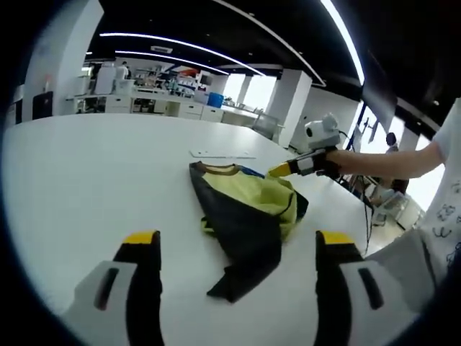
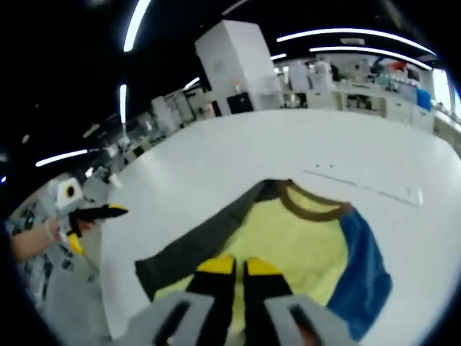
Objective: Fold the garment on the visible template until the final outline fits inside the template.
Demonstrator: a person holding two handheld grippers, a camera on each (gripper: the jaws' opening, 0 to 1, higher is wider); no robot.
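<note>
Here, in the left gripper view, the left gripper [image 1: 238,249] hangs with jaws wide apart above a white table [image 1: 86,180], near a crumpled yellow, dark-sleeved garment [image 1: 248,209]. The right gripper [image 1: 282,170] touches its far edge. In the right gripper view, the right gripper [image 2: 238,268], jaws together, pinches the garment [image 2: 302,241]; the left gripper [image 2: 108,212] hovers beyond the table edge.

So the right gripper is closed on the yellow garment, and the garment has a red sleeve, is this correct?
Not quite: the sleeve is blue, not red, as the right gripper view shows. The rest holds: the right gripper has its jaws shut on the yellow garment, which lies on the white table.
</note>
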